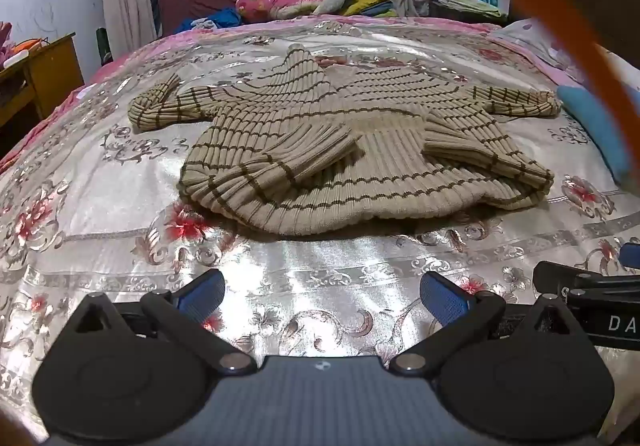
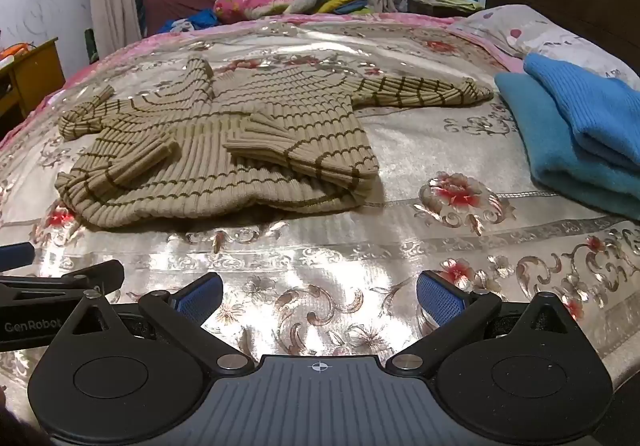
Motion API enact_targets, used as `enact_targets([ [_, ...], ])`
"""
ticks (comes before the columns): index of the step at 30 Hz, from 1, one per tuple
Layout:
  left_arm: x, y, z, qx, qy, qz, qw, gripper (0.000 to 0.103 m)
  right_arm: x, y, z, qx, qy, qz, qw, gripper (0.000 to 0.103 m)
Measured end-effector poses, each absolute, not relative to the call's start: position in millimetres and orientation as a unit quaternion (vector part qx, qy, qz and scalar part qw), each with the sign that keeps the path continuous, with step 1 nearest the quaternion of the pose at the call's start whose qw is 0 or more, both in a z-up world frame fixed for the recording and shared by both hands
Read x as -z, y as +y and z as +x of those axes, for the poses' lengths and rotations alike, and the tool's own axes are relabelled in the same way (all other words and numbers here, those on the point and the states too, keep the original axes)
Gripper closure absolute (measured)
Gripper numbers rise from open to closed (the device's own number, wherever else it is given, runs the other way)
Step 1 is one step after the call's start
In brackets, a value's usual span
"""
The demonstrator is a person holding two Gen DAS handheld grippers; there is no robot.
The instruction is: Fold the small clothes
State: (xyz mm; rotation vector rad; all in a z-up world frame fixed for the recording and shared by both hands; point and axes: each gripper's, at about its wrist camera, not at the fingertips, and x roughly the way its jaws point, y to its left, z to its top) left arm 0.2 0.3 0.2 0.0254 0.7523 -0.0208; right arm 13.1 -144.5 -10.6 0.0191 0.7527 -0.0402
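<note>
Beige striped sweater (image 1: 360,149) lies mid-frame on the bed (image 1: 312,270), hem corners already turned in, sleeves out to the sides. Left tool (image 1: 322,296) and right tool (image 2: 318,296) both hover at lower frame, fingers apart, holding nothing. Probably between folds: next move calls for pinching a sleeve and laying it across; blue garment (image 2: 580,141) at right looks folded.

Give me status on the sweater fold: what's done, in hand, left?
Done: blue knitwear sits folded by the pillow. In hand: nothing; left gripper and right gripper are both open, hovering over the bedspread. Left: the striped beige sweater lies spread, sleeves out, hem corners turned up.
</note>
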Motion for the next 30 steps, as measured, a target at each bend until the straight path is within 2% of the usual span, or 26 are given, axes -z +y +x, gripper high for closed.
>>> enact_targets([
  [30, 11.8, 0.5, 2.6, 0.008, 0.391, 0.014, 0.92, 0.0, 15.9, -144.4, 11.6, 0.02, 0.373, 0.007, 0.928, 0.0],
])
